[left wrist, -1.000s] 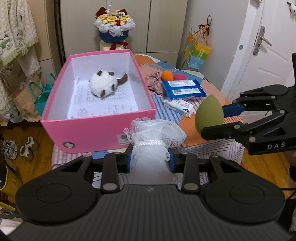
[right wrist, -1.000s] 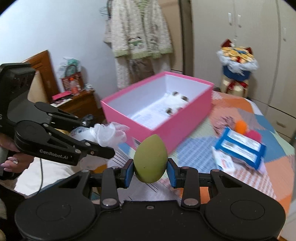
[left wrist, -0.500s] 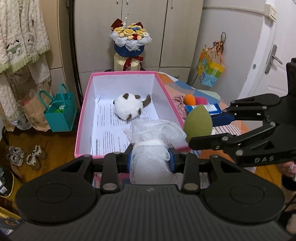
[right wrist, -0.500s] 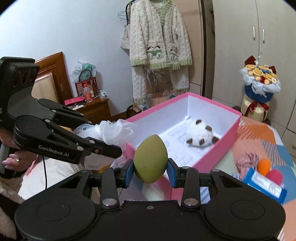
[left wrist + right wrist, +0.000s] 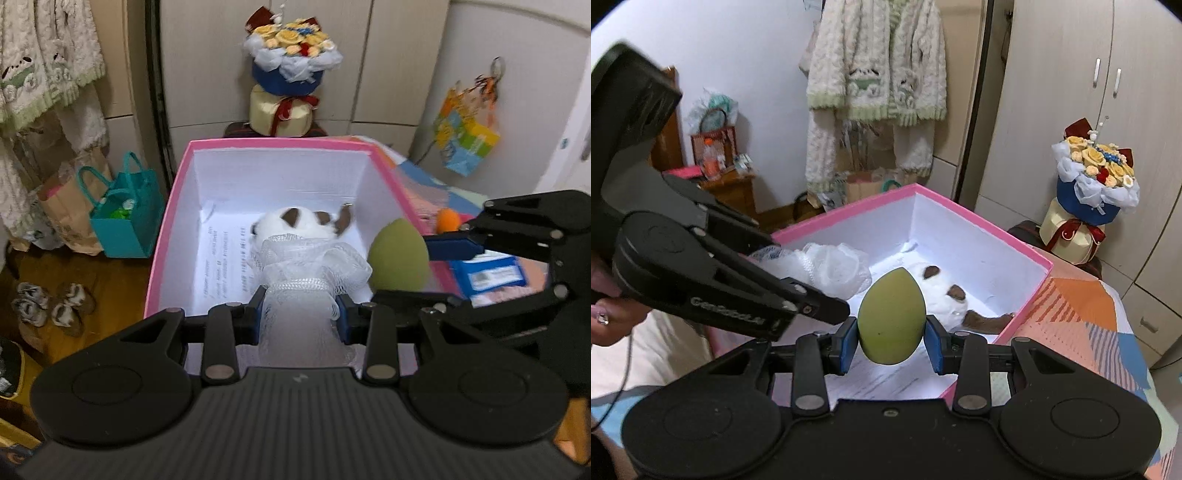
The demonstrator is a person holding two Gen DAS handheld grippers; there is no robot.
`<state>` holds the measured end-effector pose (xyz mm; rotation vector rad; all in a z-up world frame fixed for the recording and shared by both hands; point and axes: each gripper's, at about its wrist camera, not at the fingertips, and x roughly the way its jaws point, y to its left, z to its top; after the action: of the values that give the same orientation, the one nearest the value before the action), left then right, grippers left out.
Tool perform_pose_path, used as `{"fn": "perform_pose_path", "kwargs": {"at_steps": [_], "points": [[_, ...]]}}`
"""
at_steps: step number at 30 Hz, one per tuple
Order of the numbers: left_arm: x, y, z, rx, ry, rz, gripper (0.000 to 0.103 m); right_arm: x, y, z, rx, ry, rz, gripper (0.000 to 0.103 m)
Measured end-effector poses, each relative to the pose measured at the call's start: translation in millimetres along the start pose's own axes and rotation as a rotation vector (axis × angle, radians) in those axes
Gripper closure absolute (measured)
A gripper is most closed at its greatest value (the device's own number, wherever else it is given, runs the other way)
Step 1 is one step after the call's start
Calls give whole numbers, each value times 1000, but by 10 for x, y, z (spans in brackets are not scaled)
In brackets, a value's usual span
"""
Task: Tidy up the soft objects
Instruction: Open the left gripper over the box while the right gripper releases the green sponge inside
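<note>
Both grippers have moved in over the pink box (image 5: 168, 236) since a second ago: back then they were short of its near wall, now each load hangs above the box interior

Left gripper (image 5: 298, 317) clamped on the white mesh pouf (image 5: 310, 269), blue pads squeezing its gathered neck, frilly top sticking out forward. Pouf is over the near half of the box, roughly centre in the left wrist view, overlapping the plush toy (image 5: 295, 221) lying on the box floor behind it at 12 o'clock

Right gripper (image 5: 891, 339) clamped on the green egg-shaped sponge (image 5: 892, 315), pointed end up, pads pressing both flanks. Sponge is above the box, just over the near wall; in the left wrist view it sits at 3 o'clock of the pouf, close to the right box wall, the two nearly touching

Box floor is lined with printed paper (image 5: 221, 266). Plush is white with brown patches, brown tail pointing towards the right wall

Outside the box at 3 o'clock in the left wrist view: orange ball (image 5: 448, 218) and blue packet (image 5: 491, 273) on the patchwork cloth (image 5: 1082, 306). Flower bouquet (image 5: 291, 55) at 12 o'clock behind the box, teal bag (image 5: 125, 221) on the floor at 9 o'clock. Person's hand (image 5: 613, 317) on the left gripper's handle at 9 o'clock in the right wrist view
</note>
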<state>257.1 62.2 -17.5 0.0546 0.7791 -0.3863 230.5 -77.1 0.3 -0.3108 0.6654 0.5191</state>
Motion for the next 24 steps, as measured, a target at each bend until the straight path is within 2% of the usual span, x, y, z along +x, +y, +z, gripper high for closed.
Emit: {"fn": "perform_pose_path", "kwargs": {"at_steps": [5,10,13,18,21,23,24], "points": [[191,89,52,-23,25,2,68,226,58,31,-105,48,-29,60],[285,94,73,-31,84,-32,67,365,108,54,-183,89,-14,60],[330,103,77,-36,96,-16,67,450,114,74,-207,104,-2,60],[369,176,66,-74,119,-3,55,534,83,75,-203,109,19,58],[318,206,50,-79,105,0,48,499,74,58,-175,99,25,51],[278,220,49,-84,100,-31,44,423,67,45,-145,77,46,35],[249,236,34,-99,94,-45,43,389,59,42,-130,64,54,34]]}}
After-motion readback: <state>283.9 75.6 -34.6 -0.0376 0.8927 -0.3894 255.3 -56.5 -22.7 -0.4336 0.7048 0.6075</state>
